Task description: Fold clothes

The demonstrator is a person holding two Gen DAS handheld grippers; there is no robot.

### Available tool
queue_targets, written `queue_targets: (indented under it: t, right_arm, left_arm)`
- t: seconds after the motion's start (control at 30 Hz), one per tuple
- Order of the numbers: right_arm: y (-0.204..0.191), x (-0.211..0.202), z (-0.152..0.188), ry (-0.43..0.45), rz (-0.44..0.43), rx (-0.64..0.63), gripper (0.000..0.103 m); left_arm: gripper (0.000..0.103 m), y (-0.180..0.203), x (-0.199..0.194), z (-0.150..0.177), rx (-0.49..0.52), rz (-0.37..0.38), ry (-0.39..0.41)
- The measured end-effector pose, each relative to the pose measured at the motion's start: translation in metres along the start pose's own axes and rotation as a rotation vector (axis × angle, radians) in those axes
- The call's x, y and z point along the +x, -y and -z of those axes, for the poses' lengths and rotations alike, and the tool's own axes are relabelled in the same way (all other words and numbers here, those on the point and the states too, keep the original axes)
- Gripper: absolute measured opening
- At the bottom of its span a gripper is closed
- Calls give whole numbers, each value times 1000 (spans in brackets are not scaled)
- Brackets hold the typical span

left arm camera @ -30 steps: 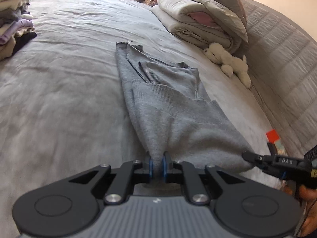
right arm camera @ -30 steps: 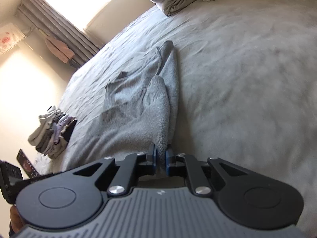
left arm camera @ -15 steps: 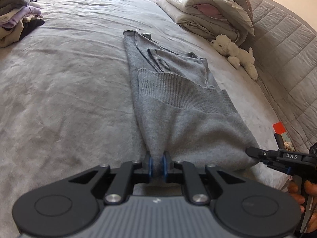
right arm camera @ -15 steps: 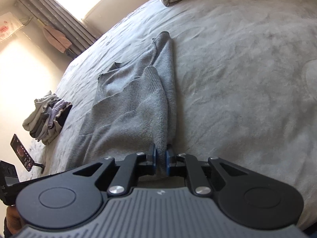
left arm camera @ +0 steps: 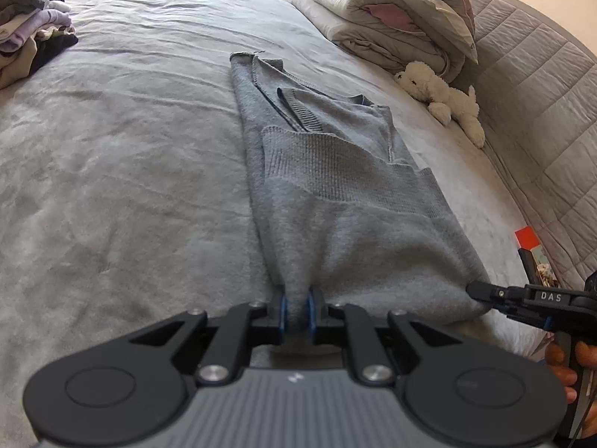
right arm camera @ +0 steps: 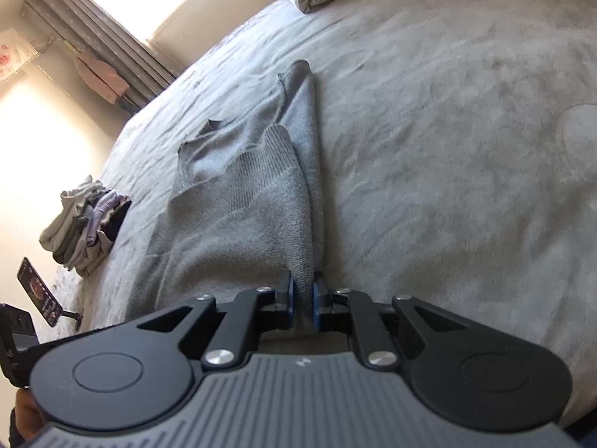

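Slippage is the worry: the grey sweater [left arm camera: 335, 201] lies lengthwise on the bed [left arm camera: 112, 186], both near corners pinched in the jaws of the left gripper [left arm camera: 296, 308] and right gripper [right arm camera: 303, 300]; uneven pulling could skew the fold.

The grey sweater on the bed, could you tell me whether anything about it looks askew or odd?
Nothing looks damaged. The grey sweater lies in a long fold, its near edge bunched where the left tongs and right tongs pinch it.
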State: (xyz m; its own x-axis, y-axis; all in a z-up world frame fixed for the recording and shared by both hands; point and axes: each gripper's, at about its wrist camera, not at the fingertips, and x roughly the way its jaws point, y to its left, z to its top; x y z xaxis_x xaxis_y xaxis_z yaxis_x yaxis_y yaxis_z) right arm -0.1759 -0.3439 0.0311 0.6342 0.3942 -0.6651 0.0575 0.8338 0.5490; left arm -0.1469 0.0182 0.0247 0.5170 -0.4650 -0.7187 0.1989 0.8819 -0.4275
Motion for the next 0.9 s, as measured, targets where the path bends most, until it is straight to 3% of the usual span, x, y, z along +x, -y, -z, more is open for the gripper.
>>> queue_targets:
  t: [0.17,0.33,0.4,0.43,0.53,0.67,0.77,0.9]
  right_arm:
    - [2,1,0,-5,7,5,12]
    - [-17,1,3,19,52,-137,20]
    - [-25,0,5,47,97,-207,25]
    - [-29,-1,6,69,125,-243,27]
    - [-43,-6,9,178,216,-361,30]
    - [-58,-5,15,244,170,-472,30]
    - [-71,13,21,200,139,-547,30]
    - [-74,41,22,82,188,-572,29]
  left_arm:
    - [12,-2,-2,0,10,6,5]
    - [20,2,-16,-6,44,2,54]
    - [37,4,-25,-8,73,-7,104]
    - [39,5,-29,-9,84,-11,129]
    - [40,13,-32,-9,143,-12,170]
    - [40,35,-30,-2,268,16,222]
    - [40,52,-18,5,348,26,230]
    - [40,56,8,10,399,-26,172]
